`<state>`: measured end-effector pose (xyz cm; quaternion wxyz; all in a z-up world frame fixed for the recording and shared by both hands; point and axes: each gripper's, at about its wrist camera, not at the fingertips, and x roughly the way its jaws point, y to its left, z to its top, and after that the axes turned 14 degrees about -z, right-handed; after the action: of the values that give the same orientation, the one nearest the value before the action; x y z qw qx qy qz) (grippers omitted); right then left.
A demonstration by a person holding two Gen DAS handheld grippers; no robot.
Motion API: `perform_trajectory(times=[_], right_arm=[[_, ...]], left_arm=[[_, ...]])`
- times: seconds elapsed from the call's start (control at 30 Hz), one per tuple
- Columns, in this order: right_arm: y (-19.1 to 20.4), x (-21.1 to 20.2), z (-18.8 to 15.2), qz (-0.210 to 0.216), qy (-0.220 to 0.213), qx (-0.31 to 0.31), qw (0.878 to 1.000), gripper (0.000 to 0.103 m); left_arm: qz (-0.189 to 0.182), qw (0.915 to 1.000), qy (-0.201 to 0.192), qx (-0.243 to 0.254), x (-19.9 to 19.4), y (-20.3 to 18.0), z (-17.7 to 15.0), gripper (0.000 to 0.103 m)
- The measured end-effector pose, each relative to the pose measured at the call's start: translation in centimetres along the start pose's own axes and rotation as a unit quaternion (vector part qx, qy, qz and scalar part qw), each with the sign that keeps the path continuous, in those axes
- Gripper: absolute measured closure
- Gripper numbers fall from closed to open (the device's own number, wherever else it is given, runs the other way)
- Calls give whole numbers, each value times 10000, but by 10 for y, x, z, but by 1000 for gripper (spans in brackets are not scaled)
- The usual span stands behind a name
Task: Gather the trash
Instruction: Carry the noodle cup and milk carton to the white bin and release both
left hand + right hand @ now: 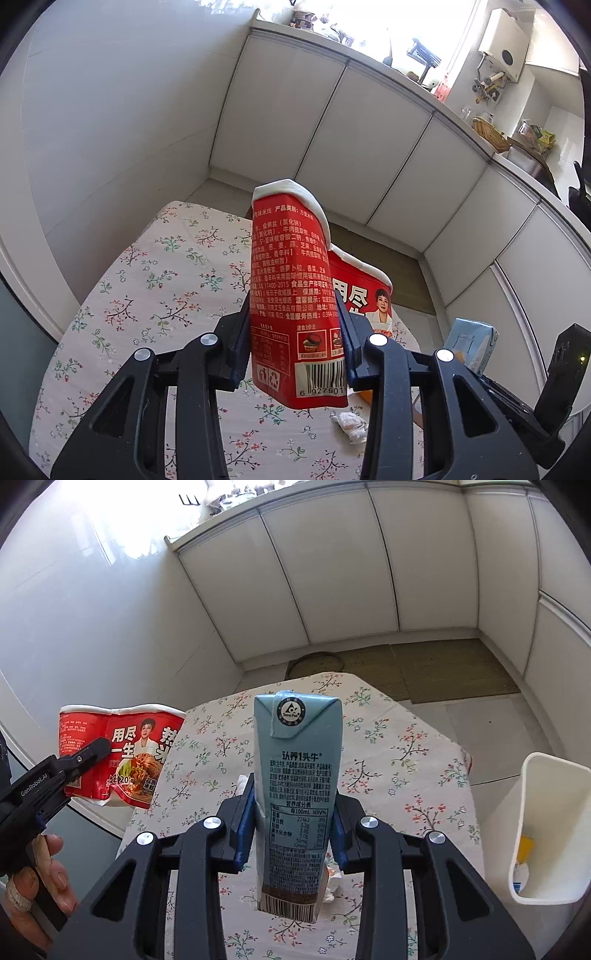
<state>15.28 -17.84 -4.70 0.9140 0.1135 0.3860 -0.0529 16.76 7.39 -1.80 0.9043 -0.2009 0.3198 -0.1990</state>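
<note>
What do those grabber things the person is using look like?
Both grippers, left and right, are black plastic with cut-out linkage arms, silver rivets and blue finger pads. The left one carries white "GenRobot.AI" lettering. The hand is bare, with a pale finger wrap.

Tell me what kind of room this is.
Most likely a home kitchen: white cabinets under a cluttered counter, a wall-mounted water heater, and a small table with a floral cloth.
</note>
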Motion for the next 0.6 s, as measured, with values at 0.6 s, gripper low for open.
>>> perform_trajectory(times=[0.6], right_arm=[[-85,-49,11,-777,-563,455,9943,69]], left_arm=[[-389,9990,88,200,20,-48,-13,66]])
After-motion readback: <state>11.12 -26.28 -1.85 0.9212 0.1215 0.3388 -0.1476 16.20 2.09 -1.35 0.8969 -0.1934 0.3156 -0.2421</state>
